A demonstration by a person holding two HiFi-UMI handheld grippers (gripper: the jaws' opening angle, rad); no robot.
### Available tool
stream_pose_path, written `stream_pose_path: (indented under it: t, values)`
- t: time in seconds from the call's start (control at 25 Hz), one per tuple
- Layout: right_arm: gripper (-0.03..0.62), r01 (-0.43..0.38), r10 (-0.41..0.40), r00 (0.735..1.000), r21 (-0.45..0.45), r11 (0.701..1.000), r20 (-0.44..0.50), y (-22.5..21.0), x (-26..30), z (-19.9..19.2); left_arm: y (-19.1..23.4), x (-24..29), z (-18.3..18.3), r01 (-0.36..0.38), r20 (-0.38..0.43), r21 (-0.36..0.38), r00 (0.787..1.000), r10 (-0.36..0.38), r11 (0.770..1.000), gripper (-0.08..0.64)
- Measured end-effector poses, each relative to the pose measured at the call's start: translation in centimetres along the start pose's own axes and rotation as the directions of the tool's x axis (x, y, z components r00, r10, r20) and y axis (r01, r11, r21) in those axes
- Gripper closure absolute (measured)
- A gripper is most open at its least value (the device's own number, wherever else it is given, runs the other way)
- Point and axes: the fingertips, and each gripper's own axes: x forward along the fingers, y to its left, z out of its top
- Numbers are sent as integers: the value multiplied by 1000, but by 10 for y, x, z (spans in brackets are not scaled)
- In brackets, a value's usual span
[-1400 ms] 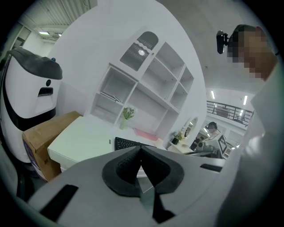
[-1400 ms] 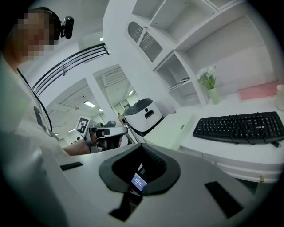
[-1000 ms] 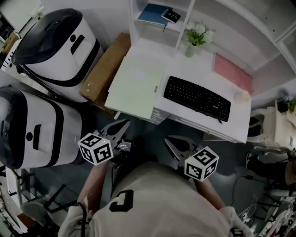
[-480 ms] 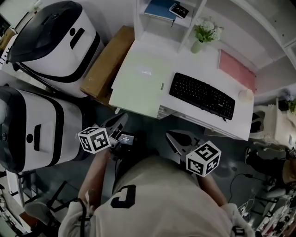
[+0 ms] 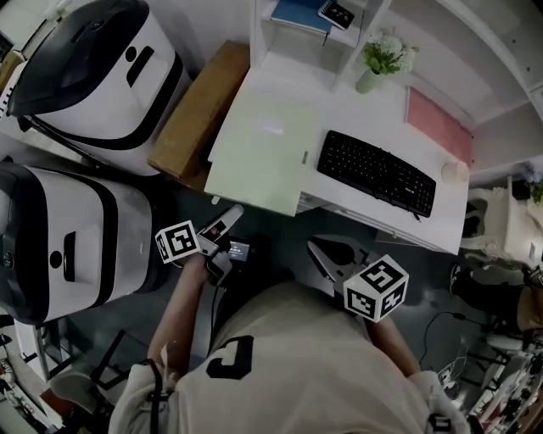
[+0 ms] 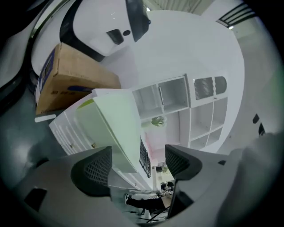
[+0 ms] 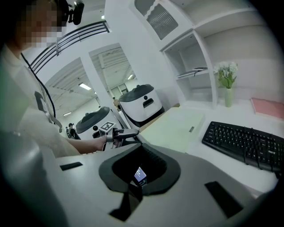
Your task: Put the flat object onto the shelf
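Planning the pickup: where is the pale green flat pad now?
In the head view, the pad lies on the left end of the white desk, between the cardboard box and the keyboard, in front of the shelf.

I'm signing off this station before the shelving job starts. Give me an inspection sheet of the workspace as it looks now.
Surface: white desk, tidy, several things on it.
Job's things: pale green folder lies flat at the desk's left end, untouched; the shelf behind it already holds a blue book.
Clutter: keyboard, pink pad, mouse and vase of flowers.
Grippers: left hand-held gripper open, jaws have just been opening, nothing between them; right hand-held gripper shut, empty. Both are short of the desk.
Cables: one cable on the floor at the right.
Surroundings: cardboard box beside the desk; two white machines at the left.
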Motion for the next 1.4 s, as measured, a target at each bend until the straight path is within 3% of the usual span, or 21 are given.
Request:
stream_pose_path:
  t: [0.12,0.32,0.8,1.04,1.12,1.2,1.4]
  values:
    - [580,6,-6,1000,4,1000,-3,-2,4,3,21,7,-1,-18,0,-78,1000,18,997,162]
    - [580,24,-24,1000,14,1000,-13,-5,6,4,49,14,-5,-53,-12,-138,999,52,989,137]
    - [580,74,-74,997,11,997,-18,-6,19,10,78,41,5,16,-8,-250,1000,-19,968,123]
    - [580,105,-105,994,14,994,-9,-7,23,12,88,52,11,30,-20,-261,999,-37,965,124]
    - [580,120,-120,993,22,993,4,-10,21,14,86,54,15,42,-16,-247,999,-48,968,129]
    - [580,130,-130,991,25,991,14,-11,21,16,81,56,17,76,-16,-242,996,-83,967,217]
    - [580,136,-136,990,17,991,22,-12,24,22,72,57,17,127,-16,-274,991,-136,953,232]
